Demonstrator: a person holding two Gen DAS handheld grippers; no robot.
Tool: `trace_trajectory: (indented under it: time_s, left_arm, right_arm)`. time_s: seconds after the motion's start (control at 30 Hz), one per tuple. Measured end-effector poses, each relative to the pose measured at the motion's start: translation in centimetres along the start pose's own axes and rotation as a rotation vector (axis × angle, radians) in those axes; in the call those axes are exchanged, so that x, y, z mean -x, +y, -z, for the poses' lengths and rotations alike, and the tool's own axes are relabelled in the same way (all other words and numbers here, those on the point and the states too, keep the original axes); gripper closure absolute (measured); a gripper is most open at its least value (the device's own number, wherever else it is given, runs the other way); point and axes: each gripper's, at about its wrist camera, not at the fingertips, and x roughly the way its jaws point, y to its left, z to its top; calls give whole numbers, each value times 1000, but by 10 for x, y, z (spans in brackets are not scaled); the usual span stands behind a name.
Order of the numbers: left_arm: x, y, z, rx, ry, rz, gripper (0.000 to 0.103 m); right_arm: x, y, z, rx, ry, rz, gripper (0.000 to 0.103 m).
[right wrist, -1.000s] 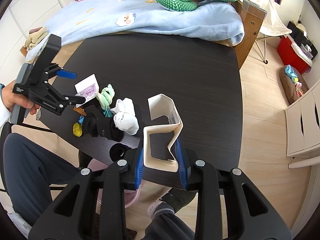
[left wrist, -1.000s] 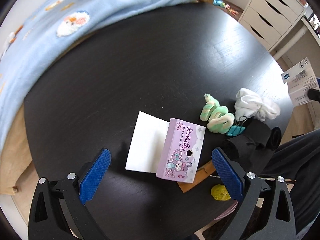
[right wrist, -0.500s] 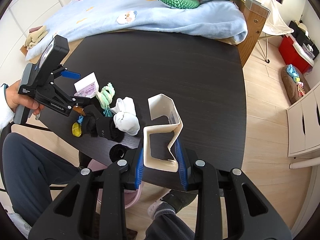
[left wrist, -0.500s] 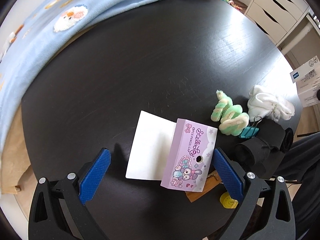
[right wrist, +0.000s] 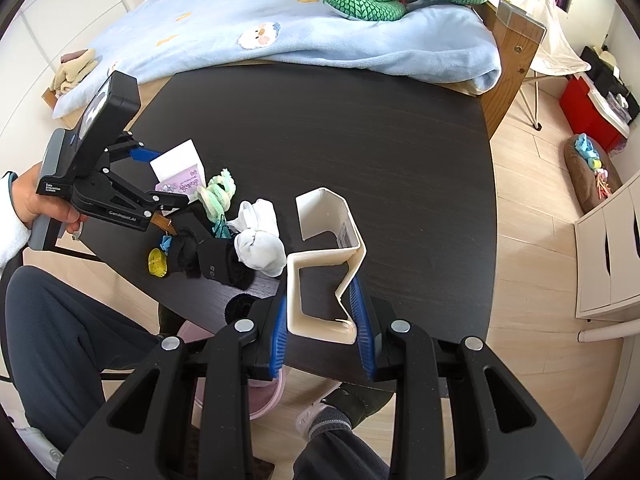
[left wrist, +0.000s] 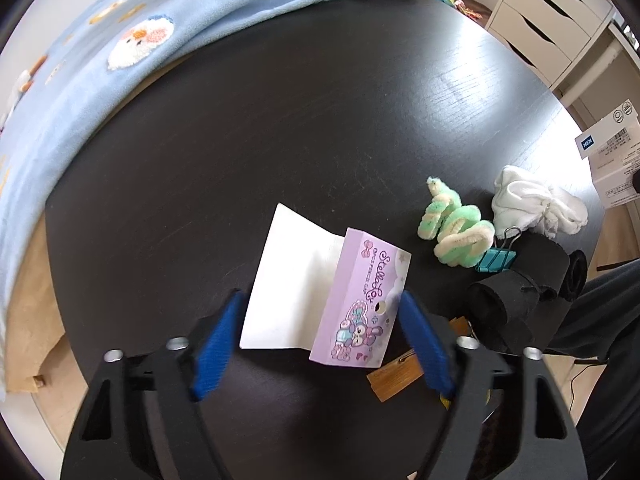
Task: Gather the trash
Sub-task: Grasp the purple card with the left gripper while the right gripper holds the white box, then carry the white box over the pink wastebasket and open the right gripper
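A folded purple-and-white card package (left wrist: 360, 300) lies on the black round table (left wrist: 280, 120). My left gripper (left wrist: 320, 340) points down over it. Its jaws are closing, with the card between the blue pads (left wrist: 216, 344) and the pads right at its edges, the card not bent. The right wrist view shows the same left gripper (right wrist: 164, 178) in a hand, astride the card (right wrist: 180, 178). My right gripper (right wrist: 322, 320) is shut on a crushed cream cardboard box (right wrist: 320, 276) at the table's near edge. That box's printed end (left wrist: 612, 160) shows at the right of the left wrist view.
Right of the card lie a green-and-white fuzzy coil (left wrist: 452, 232), a white sock bundle (left wrist: 532, 204), a teal binder clip (left wrist: 496, 260), black rolled socks (left wrist: 516, 292) and a brown tag (left wrist: 396, 376). A pink bin (right wrist: 264, 396) stands under the table. A blue-blanketed bed (right wrist: 320, 40) borders the far side.
The left gripper has come down closer over the card, and its jaws have narrowed from wide open to the card's edges. The right gripper and its box have not moved.
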Motion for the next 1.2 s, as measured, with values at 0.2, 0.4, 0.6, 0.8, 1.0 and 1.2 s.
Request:
trace_trajectory:
  time_s: [0.2, 0.4, 0.6, 0.8, 1.0, 1.2]
  left_arm:
    - [10, 7, 9, 17, -21, 14, 64]
    - [25, 16, 15, 35, -50, 38, 86]
    - [36, 22, 23, 64, -83, 59, 93]
    - [50, 30, 41, 104, -116, 65, 97]
    - [73, 29, 46, 151, -175, 65, 97]
    - [111, 26, 66, 173, -247, 29, 97]
  right_arm:
    - [-2, 4, -2, 6, 0, -3, 74]
    - [-3, 7, -4, 9, -2, -6, 74]
    - [-4, 13, -6, 13, -6, -13, 74]
    - [-2, 17, -6, 17, -16, -20, 74]
    - [7, 23, -3, 14, -45, -29, 74]
    - [25, 34, 4, 21, -88, -42, 74]
